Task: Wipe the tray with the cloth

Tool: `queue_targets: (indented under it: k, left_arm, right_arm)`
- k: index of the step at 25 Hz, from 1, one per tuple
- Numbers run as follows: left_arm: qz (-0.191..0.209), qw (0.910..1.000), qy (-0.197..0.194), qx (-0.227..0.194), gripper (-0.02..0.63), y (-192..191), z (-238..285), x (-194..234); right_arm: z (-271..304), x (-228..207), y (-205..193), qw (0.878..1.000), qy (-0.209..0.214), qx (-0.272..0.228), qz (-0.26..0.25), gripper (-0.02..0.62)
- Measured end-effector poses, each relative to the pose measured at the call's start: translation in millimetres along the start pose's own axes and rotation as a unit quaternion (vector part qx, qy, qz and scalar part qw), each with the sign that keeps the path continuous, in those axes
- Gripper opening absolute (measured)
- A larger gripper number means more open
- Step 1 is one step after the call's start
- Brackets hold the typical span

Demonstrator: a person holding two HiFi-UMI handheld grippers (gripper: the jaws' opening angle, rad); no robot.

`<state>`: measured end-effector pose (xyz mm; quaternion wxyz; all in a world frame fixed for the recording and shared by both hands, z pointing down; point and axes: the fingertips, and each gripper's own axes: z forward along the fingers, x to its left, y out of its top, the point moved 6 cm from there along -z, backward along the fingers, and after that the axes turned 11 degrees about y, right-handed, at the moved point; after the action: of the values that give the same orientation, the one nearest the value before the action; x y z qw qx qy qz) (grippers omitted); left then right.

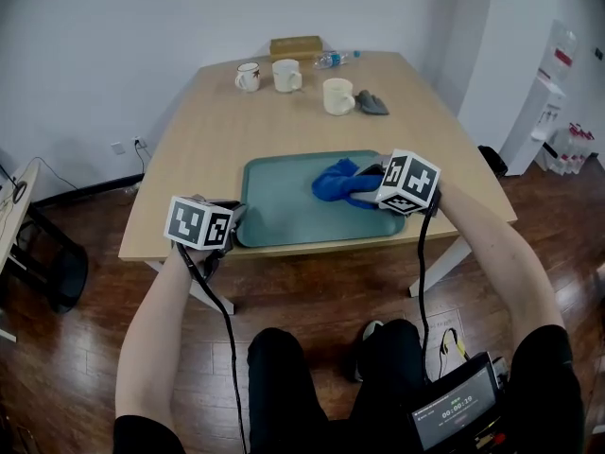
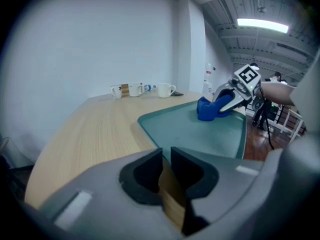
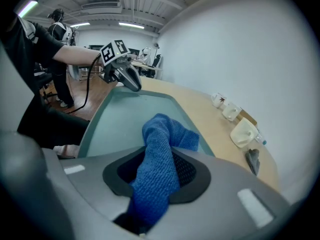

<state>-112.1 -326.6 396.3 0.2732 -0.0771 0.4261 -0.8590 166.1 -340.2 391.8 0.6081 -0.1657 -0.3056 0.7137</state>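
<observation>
A teal tray (image 1: 284,206) lies near the front edge of the wooden table (image 1: 208,130). A crumpled blue cloth (image 1: 336,183) rests on the tray's right part. My right gripper (image 1: 367,180) is shut on the cloth (image 3: 167,134), which bulges out between its jaws (image 3: 162,156) over the tray (image 3: 125,114). My left gripper (image 1: 234,223) sits at the tray's front left corner. Its fingertips (image 2: 166,151) stand close together where the tray (image 2: 200,134) rim meets them, shut on that corner. The left gripper view also shows the cloth (image 2: 207,109) and the right gripper (image 2: 232,96).
At the table's far end stand three mugs (image 1: 249,77) (image 1: 286,75) (image 1: 337,96), a grey rag (image 1: 372,102), a plastic bottle (image 1: 336,60) and a brown box (image 1: 295,45). A water dispenser (image 1: 544,112) stands at the right wall. Cables hang from both grippers.
</observation>
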Motion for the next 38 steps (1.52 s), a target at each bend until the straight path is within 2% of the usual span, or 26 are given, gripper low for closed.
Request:
queue_targets:
  k: [8,12,17,23,27,29,33,38]
  left_arm:
    - [0.006,0.9999,0.008,-0.006,0.055,4.0,0.4,-3.0]
    - [0.008,0.9999,0.011,-0.006,0.055,1.4,-1.2,-2.7]
    - [0.018,0.9996,0.013,-0.014,0.052,0.7,-2.1,-5.1]
    - [0.017,0.9997,0.014,-0.015,0.052,3.5,-6.8,-0.6]
    - [0.022,0.9993,0.023,-0.02,0.052,2.0,-9.4,1.3]
    - [0.021,0.9993,0.022,-0.02,0.054,2.9,-9.3,0.9]
    - [0.019,0.9994,0.022,-0.017,0.055,2.6,-6.9,1.2]
    - [0.02,0.9993,0.027,-0.016,0.055,3.3,-5.2,3.3]
  right_arm:
    - [-17.0,67.4,1.8,0.998,0.046,0.002,-0.047,0.112]
    - [-17.0,80.0,3.0,0.996,0.058,0.006,-0.061,0.112]
    - [-18.9,50.0,-2.1,0.998,0.038,0.018,-0.05,0.112]
    - [-19.9,-30.1,-21.3,0.999,-0.028,0.033,-0.007,0.112]
    - [-18.8,-71.8,-25.8,0.994,-0.084,0.062,-0.01,0.112]
    - [-19.3,-80.5,-20.9,0.993,-0.099,0.066,-0.016,0.114]
    - [-15.8,-80.8,-22.3,0.993,-0.087,0.079,-0.029,0.114]
    - [-21.2,-47.7,-18.4,0.996,-0.054,0.073,-0.026,0.112]
